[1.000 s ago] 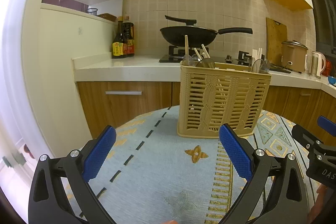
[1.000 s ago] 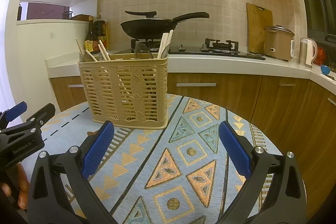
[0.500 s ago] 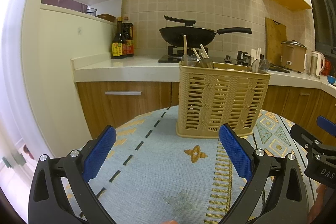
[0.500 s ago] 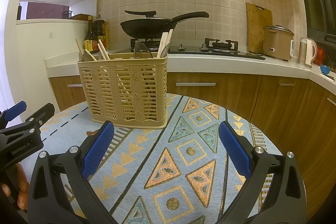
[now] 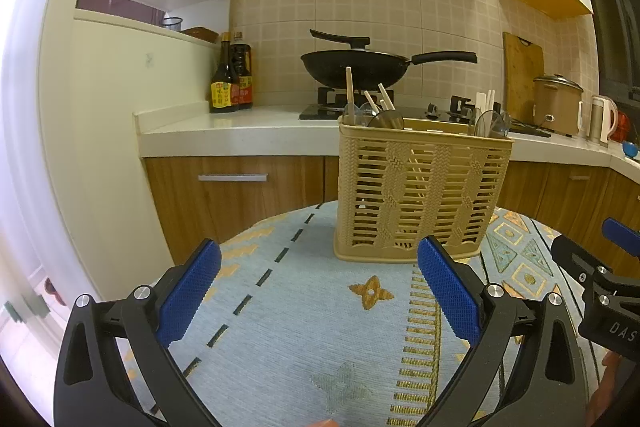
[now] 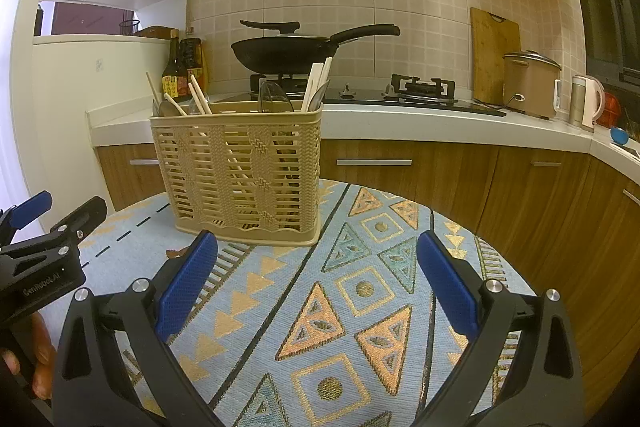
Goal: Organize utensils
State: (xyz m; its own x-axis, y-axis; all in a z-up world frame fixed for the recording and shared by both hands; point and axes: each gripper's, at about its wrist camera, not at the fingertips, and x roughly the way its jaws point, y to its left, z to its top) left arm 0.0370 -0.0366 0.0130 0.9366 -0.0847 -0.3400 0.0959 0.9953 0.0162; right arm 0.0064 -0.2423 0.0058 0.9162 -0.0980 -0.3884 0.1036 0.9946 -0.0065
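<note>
A beige slatted utensil basket [image 5: 420, 195] stands upright on the round table's patterned cloth [image 5: 304, 311]; it also shows in the right wrist view [image 6: 240, 171]. Wooden chopsticks [image 5: 350, 95] and spoons [image 5: 386, 119] stick up at its left end, white chopsticks [image 6: 316, 83] and clear spoons [image 6: 274, 95] at its right end. My left gripper [image 5: 320, 295] is open and empty, short of the basket. My right gripper [image 6: 316, 291] is open and empty, to the basket's right front.
Behind the table runs a kitchen counter [image 5: 240, 131] with a black wok [image 5: 360, 67] on the stove, sauce bottles [image 5: 230, 83], a cutting board [image 6: 494, 55], a rice cooker [image 6: 530, 83] and a kettle [image 6: 586, 99]. Wooden cabinets [image 6: 440, 179] stand below.
Both views have shifted very slightly; the basket sits a touch higher and left in the frames. Both grippers stay open and empty.
</note>
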